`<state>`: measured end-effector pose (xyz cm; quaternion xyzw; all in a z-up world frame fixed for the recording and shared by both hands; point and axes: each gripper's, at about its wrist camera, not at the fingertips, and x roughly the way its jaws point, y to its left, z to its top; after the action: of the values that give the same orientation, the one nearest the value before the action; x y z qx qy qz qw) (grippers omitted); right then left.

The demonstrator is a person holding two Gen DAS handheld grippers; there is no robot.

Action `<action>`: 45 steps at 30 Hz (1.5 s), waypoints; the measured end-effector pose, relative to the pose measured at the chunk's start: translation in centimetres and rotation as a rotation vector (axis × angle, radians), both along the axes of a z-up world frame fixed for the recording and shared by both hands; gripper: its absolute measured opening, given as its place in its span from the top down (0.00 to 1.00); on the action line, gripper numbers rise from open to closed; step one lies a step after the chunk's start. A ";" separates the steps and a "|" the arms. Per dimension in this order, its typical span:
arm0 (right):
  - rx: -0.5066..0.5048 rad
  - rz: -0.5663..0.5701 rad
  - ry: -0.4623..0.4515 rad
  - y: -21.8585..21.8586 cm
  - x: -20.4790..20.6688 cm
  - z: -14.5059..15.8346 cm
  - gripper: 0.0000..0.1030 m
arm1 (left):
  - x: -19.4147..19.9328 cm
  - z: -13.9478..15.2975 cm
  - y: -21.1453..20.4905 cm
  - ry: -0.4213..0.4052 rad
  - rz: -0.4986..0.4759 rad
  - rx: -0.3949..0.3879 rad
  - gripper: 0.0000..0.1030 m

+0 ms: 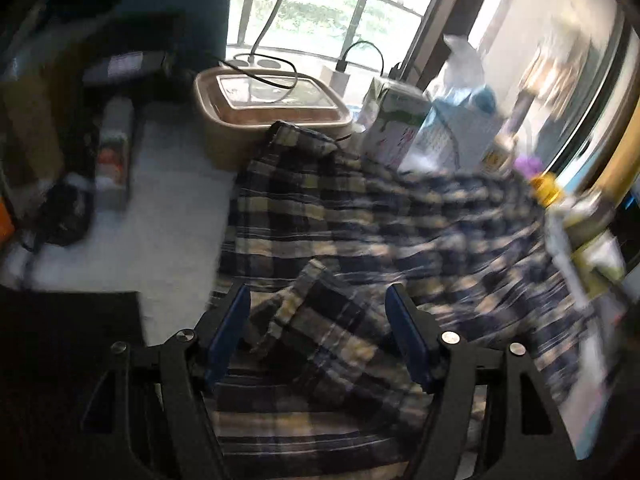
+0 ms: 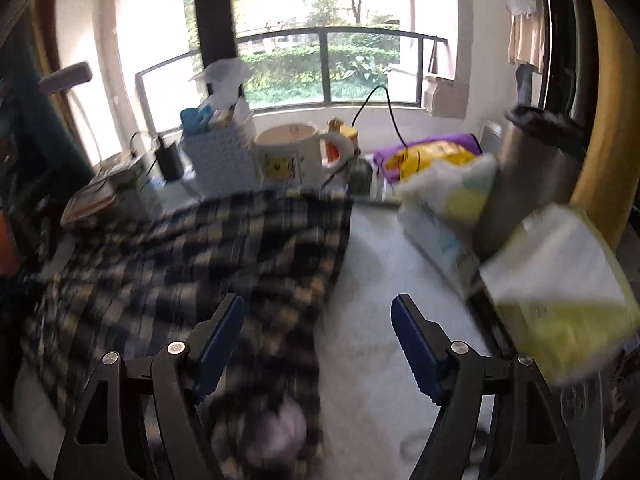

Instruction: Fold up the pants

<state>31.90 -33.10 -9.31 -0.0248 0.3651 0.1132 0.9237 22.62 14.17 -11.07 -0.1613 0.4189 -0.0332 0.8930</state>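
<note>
Navy, white and yellow plaid pants (image 1: 360, 216) lie spread and rumpled on a pale table (image 1: 168, 216). In the left wrist view a folded-over flap of the pants lies between the fingers of my left gripper (image 1: 318, 304), which is open just above the cloth. In the right wrist view the pants (image 2: 200, 256) cover the left half of the table (image 2: 384, 280). My right gripper (image 2: 318, 312) is open over the pants' right edge, its left finger above cloth and its right finger above bare table. Both views are motion-blurred.
A tan lidded container (image 1: 272, 108) with cables sits behind the pants. Boxes and a tissue pack (image 1: 452, 128) crowd the back right. A mug (image 2: 290, 152), a white basket (image 2: 220, 156), tissue packs (image 2: 556, 280) and a steel flask (image 2: 532, 168) line the back and right.
</note>
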 end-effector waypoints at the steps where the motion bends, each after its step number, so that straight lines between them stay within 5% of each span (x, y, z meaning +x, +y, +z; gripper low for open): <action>1: 0.004 0.003 0.008 -0.3 -0.7 -0.3 0.25 | 0.0 -0.2 0.1 0.002 0.002 -0.003 0.32; 3: 0.018 0.001 0.036 -1.0 -1.9 -1.1 0.25 | 0.2 -0.9 -0.6 0.021 -0.014 0.018 0.35; 6: 0.027 -0.012 0.056 -1.5 -3.6 -1.9 0.25 | -0.2 -1.4 -1.6 0.029 -0.071 0.001 0.77; 7: 0.033 -0.009 0.058 -1.6 -4.1 -2.1 0.25 | -0.5 -1.5 -2.1 0.030 -0.087 0.009 0.84; 11: 0.031 0.062 0.066 -0.7 -6.1 -2.8 0.25 | -1.9 -1.1 -2.7 0.009 -0.099 0.027 0.94; 13: 0.003 0.108 0.075 0.2 -6.6 -3.3 0.39 | -2.9 -0.8 -3.0 -0.001 -0.101 0.047 0.96; 17: -0.040 0.129 0.083 1.4 -6.7 -4.6 0.44 | -5.0 0.0 -3.3 -0.021 -0.086 0.057 0.96; 22: -0.113 0.128 0.042 2.5 -6.9 -4.9 0.84 | -9.0 2.7 -4.2 -0.086 -0.072 0.029 0.96; 24: -0.102 0.102 0.029 2.2 -6.9 -4.6 0.88 | -10.6 3.8 -4.7 -0.112 -0.082 0.037 0.96; 32: -0.065 0.039 -0.100 0.8 -8.8 0.1 0.90 | -10.2 3.6 -3.3 -0.143 -0.042 0.104 0.95; 33: -0.066 0.036 -0.109 0.8 -8.9 0.5 0.90 | -9.4 3.2 -2.9 -0.136 -0.031 0.109 0.90; 36: -0.082 0.026 -0.118 1.0 -9.2 0.6 0.90 | -6.9 1.5 -1.4 -0.121 0.013 0.101 0.43; 45: -0.048 -0.028 -0.068 0.2 -8.9 -0.7 0.90 | -3.2 -1.5 -0.4 -0.077 -0.007 0.077 0.41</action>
<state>22.98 -32.89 -10.00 -0.0456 0.3366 0.0905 0.9362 19.37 13.79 -12.56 -0.1239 0.3856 -0.0261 0.9140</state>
